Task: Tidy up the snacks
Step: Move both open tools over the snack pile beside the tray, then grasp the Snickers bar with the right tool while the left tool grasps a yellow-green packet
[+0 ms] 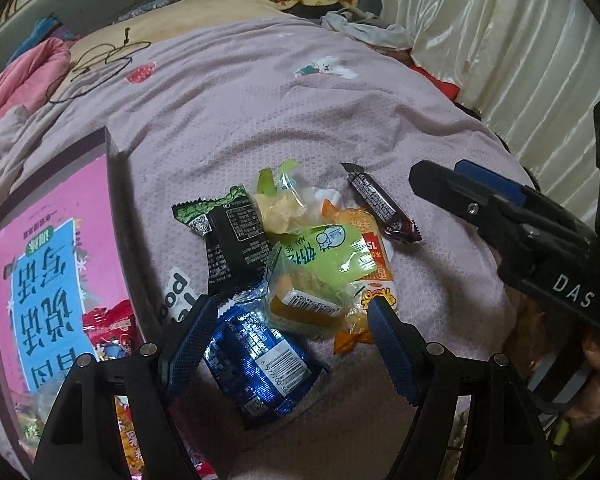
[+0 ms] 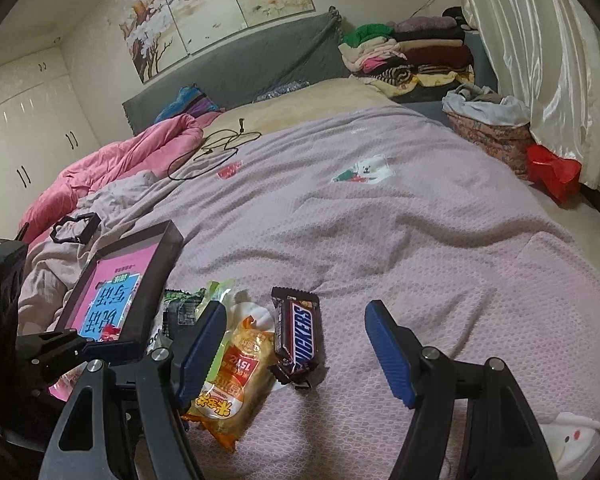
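Note:
Several snack packets lie heaped on the lilac bedspread [image 1: 300,112]. My left gripper [image 1: 292,306] hangs open over them, a blue packet [image 1: 256,364] and a green-labelled packet [image 1: 324,252] lying between its fingers untouched. Further off are a black-green packet [image 1: 228,236] and an orange packet [image 2: 236,372]. My right gripper [image 2: 295,307] is open above a Snickers bar [image 2: 300,332], apart from it. A dark-rimmed box [image 1: 116,184] with a pink printed floor stands to the left, a red packet [image 1: 108,328] inside.
A black cable [image 2: 216,148] and a pink duvet [image 2: 120,164] lie toward the headboard. Folded clothes [image 2: 412,52] are stacked at the far corner. A cream curtain [image 2: 540,60] and a red bag [image 2: 552,172] flank the bed's right side. A white plush toy [image 2: 572,436] lies near right.

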The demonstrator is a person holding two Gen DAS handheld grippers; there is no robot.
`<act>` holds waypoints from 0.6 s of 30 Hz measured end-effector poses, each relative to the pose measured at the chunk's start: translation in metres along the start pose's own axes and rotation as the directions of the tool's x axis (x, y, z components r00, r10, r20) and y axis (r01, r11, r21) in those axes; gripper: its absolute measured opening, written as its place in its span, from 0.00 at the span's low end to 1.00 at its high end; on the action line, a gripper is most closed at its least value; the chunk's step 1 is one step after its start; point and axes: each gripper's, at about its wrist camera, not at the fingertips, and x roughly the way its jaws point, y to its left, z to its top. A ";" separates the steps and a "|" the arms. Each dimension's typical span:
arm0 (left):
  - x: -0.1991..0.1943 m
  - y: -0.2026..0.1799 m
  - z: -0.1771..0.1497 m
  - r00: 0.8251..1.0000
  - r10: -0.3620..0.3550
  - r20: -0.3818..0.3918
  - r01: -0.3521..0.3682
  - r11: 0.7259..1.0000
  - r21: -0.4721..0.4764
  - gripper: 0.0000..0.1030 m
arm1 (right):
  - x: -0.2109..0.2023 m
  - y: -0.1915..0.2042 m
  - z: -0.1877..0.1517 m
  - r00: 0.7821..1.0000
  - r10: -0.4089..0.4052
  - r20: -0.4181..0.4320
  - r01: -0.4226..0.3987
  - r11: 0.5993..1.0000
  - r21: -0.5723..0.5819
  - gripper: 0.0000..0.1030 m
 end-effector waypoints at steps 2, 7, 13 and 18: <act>0.002 0.003 0.000 1.000 -0.012 -0.003 0.012 1.000 -0.013 0.71 | 0.005 0.000 0.000 1.000 -0.003 -0.015 0.003 1.000 -0.003 0.69; 0.007 0.007 0.003 0.999 -0.040 -0.007 0.039 0.999 -0.027 0.67 | 0.019 0.001 -0.002 0.998 -0.016 -0.053 0.015 1.000 -0.009 0.69; 0.008 0.005 0.006 0.999 -0.036 0.002 0.036 0.999 0.002 0.64 | 0.036 -0.009 -0.005 0.994 -0.012 -0.110 0.016 0.999 0.035 0.56; 0.010 0.005 0.007 0.999 -0.041 0.005 0.041 0.999 0.007 0.65 | 0.047 -0.013 -0.008 0.989 0.001 -0.145 0.006 0.999 0.048 0.48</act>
